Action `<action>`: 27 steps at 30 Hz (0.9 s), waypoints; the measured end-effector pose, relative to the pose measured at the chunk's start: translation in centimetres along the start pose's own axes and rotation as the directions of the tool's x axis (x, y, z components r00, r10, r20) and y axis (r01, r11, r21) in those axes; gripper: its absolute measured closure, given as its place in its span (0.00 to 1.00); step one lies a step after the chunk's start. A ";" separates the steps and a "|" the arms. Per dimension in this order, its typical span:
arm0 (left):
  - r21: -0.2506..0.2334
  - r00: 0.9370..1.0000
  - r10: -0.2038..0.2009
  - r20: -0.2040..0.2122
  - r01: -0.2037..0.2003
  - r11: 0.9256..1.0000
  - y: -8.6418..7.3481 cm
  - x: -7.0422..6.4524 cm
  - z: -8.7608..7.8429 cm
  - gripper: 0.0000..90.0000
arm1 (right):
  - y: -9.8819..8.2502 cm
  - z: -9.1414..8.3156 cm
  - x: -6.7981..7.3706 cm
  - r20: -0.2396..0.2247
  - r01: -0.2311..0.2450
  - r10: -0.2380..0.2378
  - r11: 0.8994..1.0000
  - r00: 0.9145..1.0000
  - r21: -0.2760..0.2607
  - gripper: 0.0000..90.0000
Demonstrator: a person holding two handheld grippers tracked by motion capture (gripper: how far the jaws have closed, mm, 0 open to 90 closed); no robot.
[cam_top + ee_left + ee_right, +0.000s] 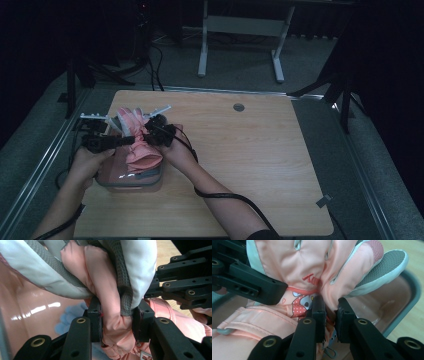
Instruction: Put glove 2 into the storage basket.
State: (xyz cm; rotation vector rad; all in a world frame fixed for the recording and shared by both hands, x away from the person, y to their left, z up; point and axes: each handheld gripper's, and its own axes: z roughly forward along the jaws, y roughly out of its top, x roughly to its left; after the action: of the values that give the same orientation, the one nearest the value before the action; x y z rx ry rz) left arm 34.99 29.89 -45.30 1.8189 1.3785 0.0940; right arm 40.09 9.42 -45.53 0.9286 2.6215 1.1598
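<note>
Two tools, left [117, 320] and right [331, 320], clamped on seemingly one pink glove [137, 137]

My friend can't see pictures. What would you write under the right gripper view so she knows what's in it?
The right gripper's two black jaws pinch a fold of a puffy pink glove with grey-and-pale-blue fingertips, red stitched letters and a cartoon face with a polka-dot bow. The left gripper reaches in from the left. Below is a glossy pinkish bin with a grey rim, on a wooden table.

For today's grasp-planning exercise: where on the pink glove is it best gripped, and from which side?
Grip the pink glove at its narrow waist between palm and cuff, from either side, as the left gripper and right gripper do: there the padded fabric bunches thin enough for the jaws.
</note>
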 end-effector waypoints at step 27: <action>0.075 0.983 -0.022 -0.182 0.036 0.997 -1.1 0.9 3.0 0.56 | -1.5 3.1 -0.9 0.036 -0.074 0.070 0.989 0.997 0.129 0.74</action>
State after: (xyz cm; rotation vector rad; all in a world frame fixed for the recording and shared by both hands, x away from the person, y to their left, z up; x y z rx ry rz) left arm 35.98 29.00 -48.31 1.8919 1.5543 0.1973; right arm 41.17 10.08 -48.89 1.0644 2.6868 0.9900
